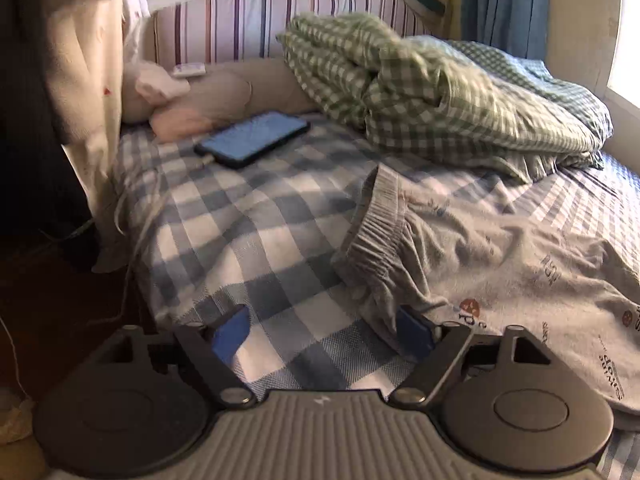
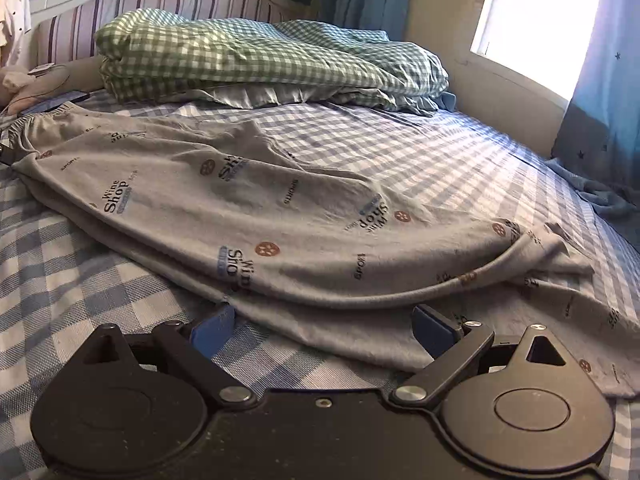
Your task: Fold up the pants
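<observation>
Grey printed pants (image 2: 304,216) lie flat across the blue checked sheet (image 2: 80,264). The elastic waistband (image 1: 380,232) is at the left end, and the legs run to the right, one layer over the other. My left gripper (image 1: 322,334) hovers low by the waistband's near corner. Its jaws are spread wide, its right pad (image 1: 414,330) is against the bunched cloth, and only sheet lies between the pads. My right gripper (image 2: 323,328) is open at the near edge of the legs. The lower layer's hem lies between its blue pads (image 2: 212,328), unpinched.
A dark phone (image 1: 254,138) with a cable lies on the sheet near the pillows. A bunched green checked duvet (image 2: 260,56) fills the head of the bed below the striped headboard (image 1: 248,20). The bed's edge drops to dark floor (image 1: 60,300) on the left. A window (image 2: 532,20) is at the right.
</observation>
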### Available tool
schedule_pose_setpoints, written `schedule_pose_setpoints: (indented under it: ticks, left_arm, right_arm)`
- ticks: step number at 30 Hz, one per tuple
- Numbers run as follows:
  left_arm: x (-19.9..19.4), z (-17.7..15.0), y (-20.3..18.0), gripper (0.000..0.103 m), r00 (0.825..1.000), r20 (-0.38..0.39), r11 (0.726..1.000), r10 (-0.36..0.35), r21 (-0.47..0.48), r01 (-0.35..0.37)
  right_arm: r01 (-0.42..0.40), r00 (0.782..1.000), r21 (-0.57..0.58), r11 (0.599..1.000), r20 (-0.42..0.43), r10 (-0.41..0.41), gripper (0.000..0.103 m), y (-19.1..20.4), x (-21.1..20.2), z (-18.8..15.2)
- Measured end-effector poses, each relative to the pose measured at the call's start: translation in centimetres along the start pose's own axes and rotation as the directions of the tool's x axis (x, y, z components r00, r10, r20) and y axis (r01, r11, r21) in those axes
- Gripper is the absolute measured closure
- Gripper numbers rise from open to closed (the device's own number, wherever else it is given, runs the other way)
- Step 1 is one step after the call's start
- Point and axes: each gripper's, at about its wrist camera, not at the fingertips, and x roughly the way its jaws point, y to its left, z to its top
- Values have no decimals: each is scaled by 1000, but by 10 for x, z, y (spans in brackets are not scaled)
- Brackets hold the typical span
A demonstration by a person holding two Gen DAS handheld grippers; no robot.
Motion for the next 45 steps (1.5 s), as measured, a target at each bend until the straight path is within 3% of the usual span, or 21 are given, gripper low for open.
schedule_pose_setpoints:
  ticks: [1,4,8,10,12,14,16,19,22,24,26,29,32,34,38,40,42,45]
  left_arm:
    - [-7,2,-5,5,999,33,1000,11,13,-11]
    - [-26,9,-31,0,992,120,997,-33,74,24]
    - [-36,12,-92,0,969,106,958,-222,212,196]
    - [-41,7,-132,0,944,81,913,-321,292,285]
    - [-47,-1,-176,0,907,57,847,-417,385,365]
    - [-57,-14,-222,0,865,33,763,-501,487,424]
    - [-67,-31,-266,0,813,6,654,-582,597,464]
    - [-86,-63,-323,0,739,-8,495,-673,738,459]
    - [-95,-91,-366,0,683,-29,360,-730,833,420]
    - [-95,-104,-384,0,666,-45,308,-744,863,401]
    - [-92,-110,-397,3,653,-81,274,-753,863,424]
    - [-77,-108,-409,16,654,-158,253,-739,836,488]
    - [-64,-105,-409,29,652,-202,239,-730,819,521]
    - [-63,-107,-406,42,651,-223,212,-726,827,521]
    - [-65,-113,-409,56,645,-271,165,-715,830,533]
    - [-62,-115,-414,68,664,-286,169,-691,830,532]
    - [-57,-117,-421,74,703,-280,191,-654,838,511]
    - [-53,-119,-425,91,741,-287,203,-607,845,494]
  right_arm:
    - [5,1000,2,1000,11,-5,7,-7,-5,-2]
    - [62,998,-13,998,32,-62,3,-33,-20,-4]
    - [115,993,32,993,37,-116,1,-93,-34,0]
    - [115,993,91,989,27,-118,1,-131,-35,5]
    - [94,995,148,984,7,-96,1,-169,-32,13]
    - [76,997,197,977,-17,-74,1,-199,-23,23]
    - [72,997,240,968,-44,-64,1,-225,-6,39]
    - [63,996,285,956,-73,-44,1,-251,28,65]
    - [47,994,346,937,-109,-10,1,-271,67,88]
    - [27,991,387,922,-131,26,1,-282,95,100]
    - [23,987,414,910,-156,46,8,-289,120,109]
    - [33,972,416,909,-225,68,25,-293,154,115]
    - [69,962,426,902,-267,53,31,-299,174,115]
    - [102,957,429,897,-287,29,35,-303,182,114]
    - [152,944,453,879,-329,6,48,-313,198,109]
    - [173,942,452,875,-336,-12,51,-316,204,108]
    - [186,941,456,870,-338,-24,55,-317,207,109]
    - [227,933,417,880,-353,-74,86,-316,207,111]
